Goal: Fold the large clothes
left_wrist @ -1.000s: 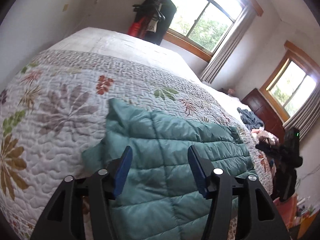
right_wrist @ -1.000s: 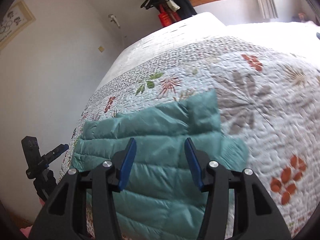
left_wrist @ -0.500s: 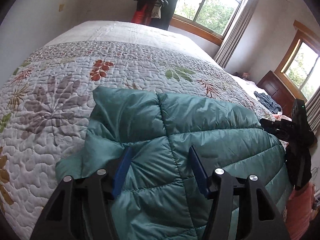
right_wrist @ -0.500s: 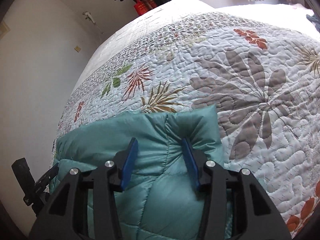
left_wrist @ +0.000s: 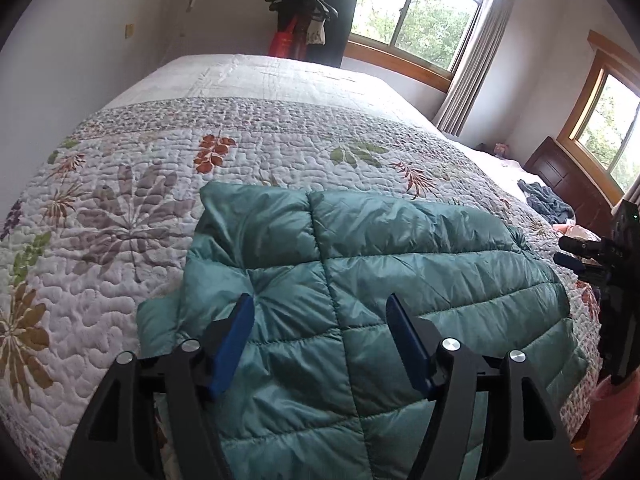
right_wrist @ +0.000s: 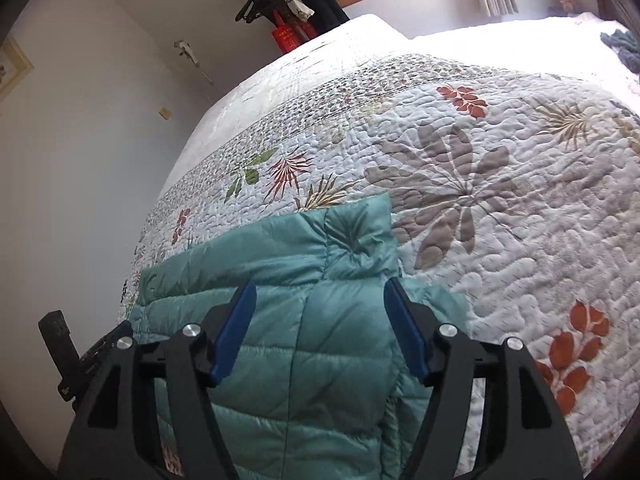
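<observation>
the teal quilted puffer jacket [left_wrist: 360, 304] lies folded on the floral quilted bedspread [left_wrist: 120, 208], near the close edge of the bed, its far folded edge running straight across in both wrist views. half a second ago both grippers were pressed down into that far edge, the right one with its blue pads pinching in on the corner panel. now the left gripper [left_wrist: 320, 316] sits back and a little higher, jaws spread wide, with only padded fabric showing between the pads and nothing gripped. the right gripper [right_wrist: 318, 306] has likewise widened and pulled back from the corner, jaws apart and empty; a small pucker remains in the jacket's far right corner where it was pinched. a second ago the jacket looked further off and smaller in both views, so the pair went in, set the fold down, and have come away again.

my reading is that this fold has just been laid and released. the top layer holds its place without help, though puffy fill tends to spring back, and a lower layer pokes out along both sides, so the stack is not quite square. a further fold or some tidying of those edges probably remains.

a dark coat rack [left_wrist: 316, 12] stands beyond the bed by the window [left_wrist: 412, 12].
</observation>
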The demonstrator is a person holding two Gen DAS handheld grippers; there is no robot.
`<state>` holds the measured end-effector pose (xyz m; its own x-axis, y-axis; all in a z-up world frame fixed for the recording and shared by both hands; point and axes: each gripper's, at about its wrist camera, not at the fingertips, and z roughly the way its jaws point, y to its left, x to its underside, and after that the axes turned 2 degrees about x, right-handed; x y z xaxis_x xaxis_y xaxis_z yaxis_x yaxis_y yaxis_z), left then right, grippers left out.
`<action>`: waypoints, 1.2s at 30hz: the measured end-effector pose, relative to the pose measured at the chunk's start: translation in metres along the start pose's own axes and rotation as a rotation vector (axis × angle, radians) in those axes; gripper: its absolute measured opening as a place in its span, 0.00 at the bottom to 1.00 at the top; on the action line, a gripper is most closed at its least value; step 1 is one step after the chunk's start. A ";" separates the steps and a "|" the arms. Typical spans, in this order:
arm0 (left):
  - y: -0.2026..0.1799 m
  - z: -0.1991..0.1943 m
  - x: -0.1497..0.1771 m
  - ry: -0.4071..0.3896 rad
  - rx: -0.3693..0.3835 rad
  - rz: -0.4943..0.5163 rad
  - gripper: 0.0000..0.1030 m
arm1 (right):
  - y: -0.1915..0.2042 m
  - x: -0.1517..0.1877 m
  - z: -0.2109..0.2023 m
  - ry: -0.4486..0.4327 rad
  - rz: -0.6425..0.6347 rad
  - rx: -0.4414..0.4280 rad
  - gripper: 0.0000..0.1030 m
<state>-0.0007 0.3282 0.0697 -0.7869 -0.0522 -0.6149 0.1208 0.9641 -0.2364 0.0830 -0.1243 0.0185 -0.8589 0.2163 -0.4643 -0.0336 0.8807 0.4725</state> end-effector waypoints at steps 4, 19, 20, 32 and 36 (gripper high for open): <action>-0.023 -0.019 0.009 -0.019 -0.008 0.041 0.79 | -0.004 0.021 -0.019 0.037 -0.015 0.015 0.68; -0.050 -0.045 0.046 -0.035 -0.036 0.067 0.83 | -0.027 0.091 -0.019 0.159 0.014 0.013 0.74; -0.050 -0.044 0.048 -0.031 -0.033 0.067 0.83 | -0.029 0.093 -0.015 0.166 0.019 0.018 0.74; -0.035 -0.024 0.058 0.018 -0.033 0.032 0.83 | -0.030 0.104 -0.003 0.177 0.020 0.049 0.72; -0.036 -0.030 0.053 -0.005 -0.031 0.032 0.83 | -0.023 0.101 -0.019 0.144 0.015 0.005 0.72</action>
<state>-0.0644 0.2988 0.0679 -0.7797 -0.0221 -0.6258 0.1276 0.9728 -0.1933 -0.0128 -0.1306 -0.0253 -0.9237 0.1674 -0.3445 -0.0178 0.8798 0.4750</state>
